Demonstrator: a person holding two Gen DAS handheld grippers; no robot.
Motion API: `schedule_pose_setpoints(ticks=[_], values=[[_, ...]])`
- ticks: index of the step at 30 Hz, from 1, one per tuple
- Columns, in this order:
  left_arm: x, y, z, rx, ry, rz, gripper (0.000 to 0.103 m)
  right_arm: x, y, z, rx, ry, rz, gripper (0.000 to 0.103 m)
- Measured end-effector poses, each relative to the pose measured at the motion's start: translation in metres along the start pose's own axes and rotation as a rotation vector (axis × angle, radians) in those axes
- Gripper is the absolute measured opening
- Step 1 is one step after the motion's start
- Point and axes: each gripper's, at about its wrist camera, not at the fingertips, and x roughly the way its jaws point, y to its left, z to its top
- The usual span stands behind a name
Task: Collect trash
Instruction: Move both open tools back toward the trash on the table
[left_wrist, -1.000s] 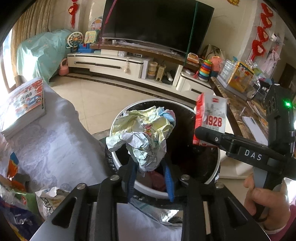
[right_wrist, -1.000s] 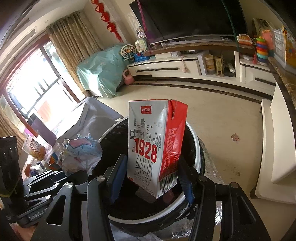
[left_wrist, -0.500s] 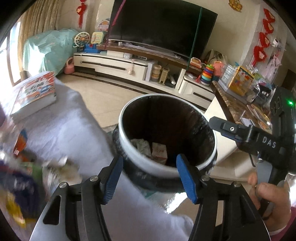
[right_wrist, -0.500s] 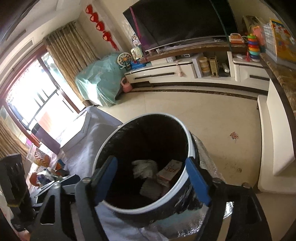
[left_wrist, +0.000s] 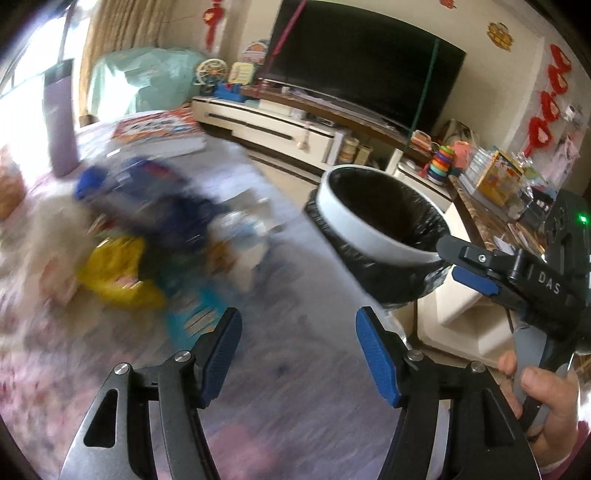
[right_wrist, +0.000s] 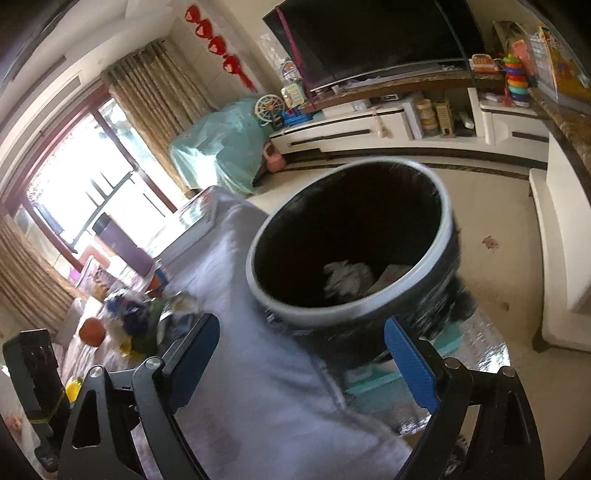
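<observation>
1. Left gripper (left_wrist: 299, 354): jaws wide, empty, over the tabletop (left_wrist: 295, 424).
2. Right gripper (right_wrist: 301, 356): jaws wide, empty.
3. Trash bin (right_wrist: 347, 310) just ahead of right gripper; blurred trash pile (left_wrist: 147, 243) ahead-left of left gripper.

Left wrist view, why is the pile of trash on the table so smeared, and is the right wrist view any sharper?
Left wrist view: motion blur smears the trash pile, while the left gripper stays crisp and window glare washes out the left edge. Right wrist view: milder blur streaks the bin; its window is also blown out.
</observation>
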Motion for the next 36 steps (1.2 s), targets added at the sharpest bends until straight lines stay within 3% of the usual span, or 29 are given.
schedule_pose_setpoints(ticks=[17,36], values=[[-0.065,0.063,-0.034,-0.169,-0.042,0.107,0.064,0.021,0.069,-0.048,-0.114,0.08,0.069,0.092],[-0.069,0.109,-0.018,-0.234,-0.041,0.161,0.064,0.053,0.11,-0.053,-0.208,0.114,0.105,0.092]])
